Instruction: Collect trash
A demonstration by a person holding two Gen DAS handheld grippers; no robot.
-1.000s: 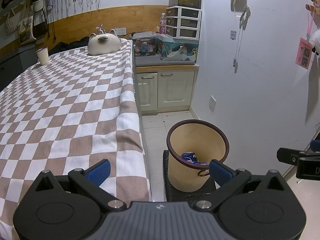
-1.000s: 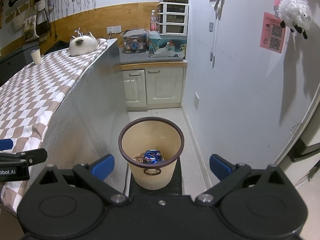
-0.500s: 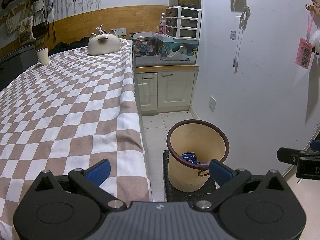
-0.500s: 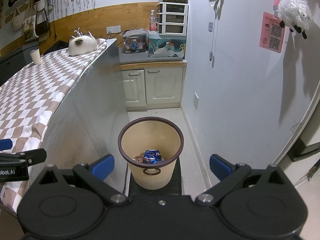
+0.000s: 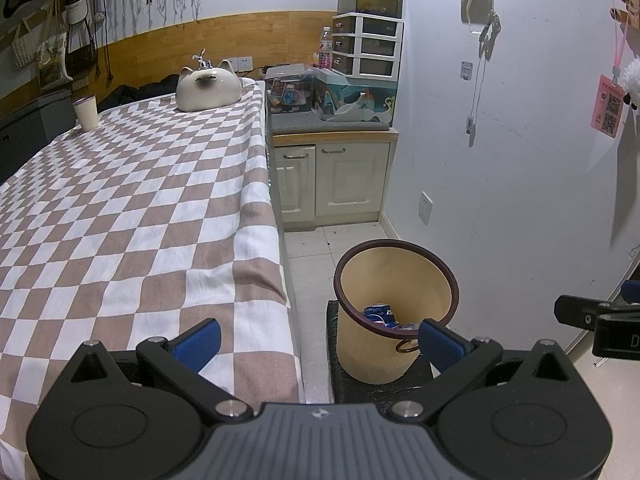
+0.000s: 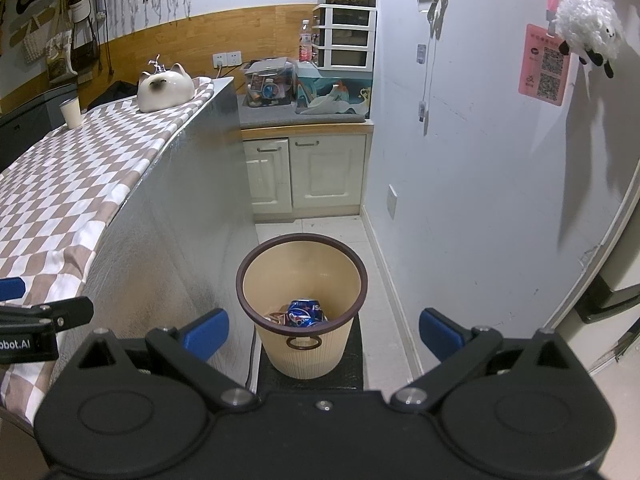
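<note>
The bin (image 6: pixel 301 312) stands open-topped between the table side (image 6: pixel 176 216) and the wall (image 6: pixel 480 184).

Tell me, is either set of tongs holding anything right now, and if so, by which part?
Nothing is held. The left tongs and right tongs both stand wide open and empty; the crushed can already lies in the trash bin.
</note>
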